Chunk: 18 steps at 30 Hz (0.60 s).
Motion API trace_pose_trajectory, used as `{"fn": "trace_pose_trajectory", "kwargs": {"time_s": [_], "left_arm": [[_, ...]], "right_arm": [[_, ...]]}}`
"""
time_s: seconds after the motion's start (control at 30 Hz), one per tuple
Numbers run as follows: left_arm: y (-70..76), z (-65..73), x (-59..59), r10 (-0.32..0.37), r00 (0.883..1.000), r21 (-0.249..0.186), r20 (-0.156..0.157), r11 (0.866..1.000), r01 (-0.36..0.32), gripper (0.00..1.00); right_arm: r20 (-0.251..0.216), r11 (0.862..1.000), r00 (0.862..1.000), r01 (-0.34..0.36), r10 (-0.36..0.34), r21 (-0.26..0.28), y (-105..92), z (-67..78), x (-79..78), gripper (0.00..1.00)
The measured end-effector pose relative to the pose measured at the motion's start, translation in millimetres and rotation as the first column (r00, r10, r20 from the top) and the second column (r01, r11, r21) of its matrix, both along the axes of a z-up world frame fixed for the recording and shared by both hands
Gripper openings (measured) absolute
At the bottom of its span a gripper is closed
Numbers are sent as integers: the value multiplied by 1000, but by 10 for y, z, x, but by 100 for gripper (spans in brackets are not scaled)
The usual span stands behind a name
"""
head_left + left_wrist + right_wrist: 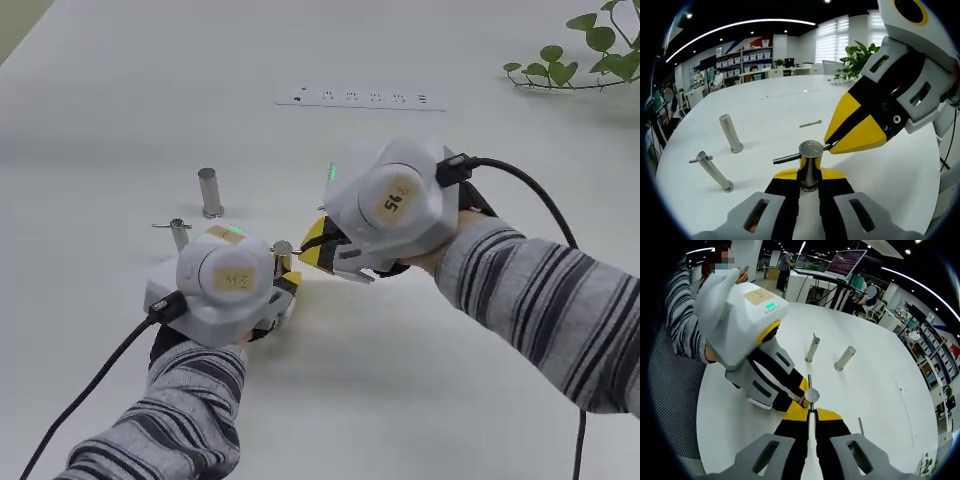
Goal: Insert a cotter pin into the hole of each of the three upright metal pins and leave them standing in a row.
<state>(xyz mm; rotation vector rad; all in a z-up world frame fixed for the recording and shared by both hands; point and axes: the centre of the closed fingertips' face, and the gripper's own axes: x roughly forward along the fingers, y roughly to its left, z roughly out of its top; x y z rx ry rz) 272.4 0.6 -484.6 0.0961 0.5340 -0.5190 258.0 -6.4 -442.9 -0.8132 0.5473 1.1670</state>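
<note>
The left tongs are clenched on the foot of an upright metal pin standing on the white desk. The right tongs come in from 2 o'clock in the left gripper view. They are pinched shut on the end of a cotter pin, which passes through the hole under the pin's head and sticks out toward 9 o'clock.

At 9 o'clock of the held pin stands a second metal pin with a seated cotter pin across its top. A bare third metal pin stands at 10 o'clock, well apart. A loose cotter pin lies flat on the desk at 12 o'clock.

In the head view, a power strip lies far off at 12 o'clock.
</note>
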Motion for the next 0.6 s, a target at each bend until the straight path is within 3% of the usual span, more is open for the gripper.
{"fn": "trace_pose_trajectory", "kwargs": {"time_s": [0.43,0.5,0.6], "left_arm": [[2,1,1,7,1000,-3,-1,1000,-7,10],[1,2,3,7,1000,-2,1,1000,-7,10],[2,2,3,8,1000,-2,2,1000,-8,10]], "right_arm": [[-10,1000,1000,22,-22,11,32,-19,14,0],[-12,999,999,33,-32,31,46,-12,14,0],[-57,990,994,97,-92,100,85,24,2,4]]}}
